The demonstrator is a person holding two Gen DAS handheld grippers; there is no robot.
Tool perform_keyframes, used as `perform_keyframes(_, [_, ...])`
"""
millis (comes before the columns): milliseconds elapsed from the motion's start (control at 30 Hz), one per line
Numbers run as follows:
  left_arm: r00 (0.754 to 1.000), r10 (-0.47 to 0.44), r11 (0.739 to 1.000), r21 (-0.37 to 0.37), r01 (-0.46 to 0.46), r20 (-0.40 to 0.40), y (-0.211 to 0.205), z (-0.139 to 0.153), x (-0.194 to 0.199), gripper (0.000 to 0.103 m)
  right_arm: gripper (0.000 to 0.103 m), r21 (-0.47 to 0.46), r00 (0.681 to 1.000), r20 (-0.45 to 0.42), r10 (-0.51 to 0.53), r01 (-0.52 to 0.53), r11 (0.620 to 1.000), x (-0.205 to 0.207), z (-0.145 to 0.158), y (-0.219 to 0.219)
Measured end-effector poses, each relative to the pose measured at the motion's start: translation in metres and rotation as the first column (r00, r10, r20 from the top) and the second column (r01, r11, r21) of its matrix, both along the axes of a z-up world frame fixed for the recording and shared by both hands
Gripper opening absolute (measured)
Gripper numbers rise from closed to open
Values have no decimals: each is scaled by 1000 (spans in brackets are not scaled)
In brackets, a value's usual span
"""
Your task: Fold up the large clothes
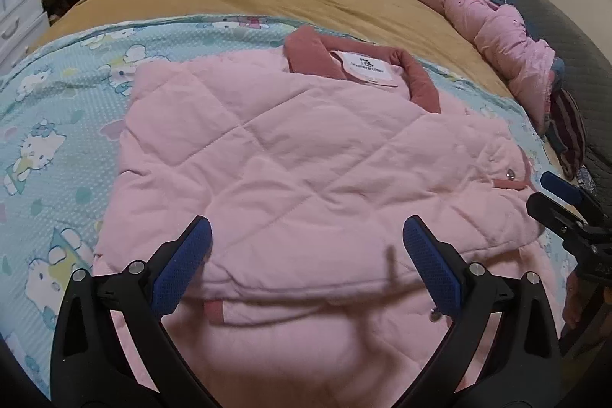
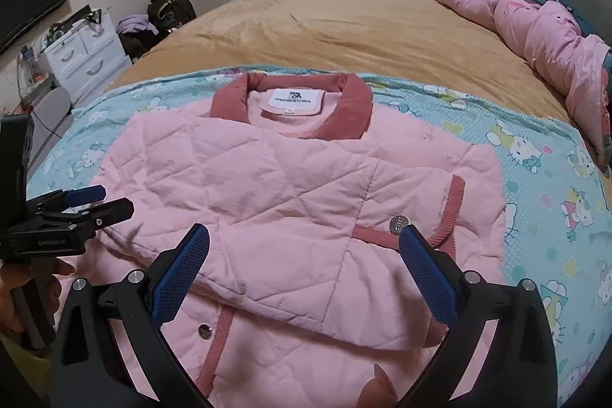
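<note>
One garment matters here: a pink quilted jacket (image 2: pixel 290 201) lying flat on a cartoon-print blue sheet (image 2: pixel 543 178) spread over the near part of a tan-covered bed (image 2: pixel 344 25). Its darker pink collar (image 2: pixel 348 109) points away from the person and both sides appear already folded in across the body, leaving a rough rectangle.

Both tools hang above the jacket's near end. The left gripper (image 1: pixel 306 262) has its blue pads spread wide with nothing between them, and the right gripper (image 2: pixel 304 262) is likewise fully spread and empty.

Judging by the puffed diamond stitching, the jacket should be light, soft and springy rather than limp (padding of this kind tends to push a fold back open). The smooth shell looks somewhat slippery, so a shallow pinch on one layer could slide off or lift only the top flap. The corded trim (image 2: pixel 451 213) and the snap button (image 2: pixel 397 223) mark firmer edges.

A sensible hold would be the two near corners of the hem, one per gripper, biting deep enough to catch every layer, then carrying the hem up toward the collar. Nothing here seems fragile.
</note>
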State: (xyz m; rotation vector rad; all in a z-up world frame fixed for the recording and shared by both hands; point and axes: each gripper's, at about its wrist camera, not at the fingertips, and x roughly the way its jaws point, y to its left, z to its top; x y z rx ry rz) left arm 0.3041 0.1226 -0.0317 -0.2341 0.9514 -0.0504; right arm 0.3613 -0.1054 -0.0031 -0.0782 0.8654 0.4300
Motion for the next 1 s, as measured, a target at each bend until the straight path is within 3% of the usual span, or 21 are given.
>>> perform_keyframes(1000, [993,-30,999,-19,32,113,-19,74,-56,94,99,64,993,121,4,-11,998,-66,71,-15])
